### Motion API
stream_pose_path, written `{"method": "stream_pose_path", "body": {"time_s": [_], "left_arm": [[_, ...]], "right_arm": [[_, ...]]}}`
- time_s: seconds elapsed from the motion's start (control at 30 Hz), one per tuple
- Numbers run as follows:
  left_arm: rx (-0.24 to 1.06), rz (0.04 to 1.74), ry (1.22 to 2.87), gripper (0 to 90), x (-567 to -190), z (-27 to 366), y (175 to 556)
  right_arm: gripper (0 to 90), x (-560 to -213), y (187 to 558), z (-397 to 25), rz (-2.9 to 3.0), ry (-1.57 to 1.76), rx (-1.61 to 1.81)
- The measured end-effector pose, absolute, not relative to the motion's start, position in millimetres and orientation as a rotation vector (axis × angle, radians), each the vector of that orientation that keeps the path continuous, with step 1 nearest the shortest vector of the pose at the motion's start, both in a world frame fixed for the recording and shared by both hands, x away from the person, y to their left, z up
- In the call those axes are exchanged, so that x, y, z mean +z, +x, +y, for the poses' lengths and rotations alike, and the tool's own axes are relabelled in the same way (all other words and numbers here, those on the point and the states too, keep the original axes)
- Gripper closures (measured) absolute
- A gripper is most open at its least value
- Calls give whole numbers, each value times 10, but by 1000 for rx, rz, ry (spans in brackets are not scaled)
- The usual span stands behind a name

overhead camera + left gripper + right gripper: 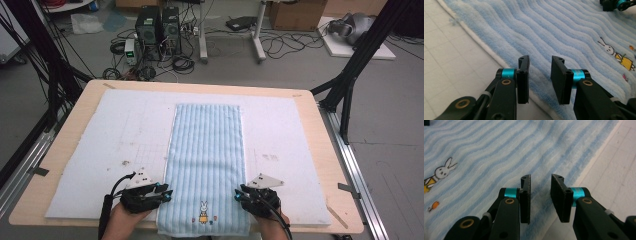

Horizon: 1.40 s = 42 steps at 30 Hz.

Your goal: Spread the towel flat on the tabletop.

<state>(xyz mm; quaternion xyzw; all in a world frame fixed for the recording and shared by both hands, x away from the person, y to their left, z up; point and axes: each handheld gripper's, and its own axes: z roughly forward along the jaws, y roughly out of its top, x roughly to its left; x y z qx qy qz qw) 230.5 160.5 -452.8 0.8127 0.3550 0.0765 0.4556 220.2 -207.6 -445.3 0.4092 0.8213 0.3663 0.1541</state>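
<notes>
A light blue striped towel (207, 155) lies flat and lengthwise on the white mat (120, 135), with a small rabbit picture (203, 210) near its front end. My left gripper (166, 193) sits at the towel's left edge near the front, open, jaws apart over the white hem (539, 62). My right gripper (238, 195) is at the towel's right edge, also open, jaws above the striped cloth (540, 180). Nothing lies between either pair of jaws. The rabbit (610, 48) shows in the left gripper view, and the rabbit (442, 171) in the right gripper view too.
The mat covers a wooden table (310, 107) whose edges show all round. Black frame posts (360, 55) stand at the right and left. Computer towers (157, 27), cables and a cardboard box (297, 14) sit on the floor beyond the table.
</notes>
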Motion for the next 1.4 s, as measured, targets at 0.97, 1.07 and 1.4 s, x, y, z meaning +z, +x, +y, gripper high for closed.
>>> {"method": "stream_pose_path", "body": {"time_s": [0.97,1.07,1.4], "left_arm": [[233,956,1868,644,-4512,1547,3380],[260,976,1907,624,-4512,1520,3394],[406,1014,1995,615,-4514,1394,3475]], "right_arm": [[777,-4435,3177,-1688,2381,1008,962],[732,-4397,3165,-1782,2361,1044,1025],[666,-4465,3373,-2013,2219,1224,953]]}}
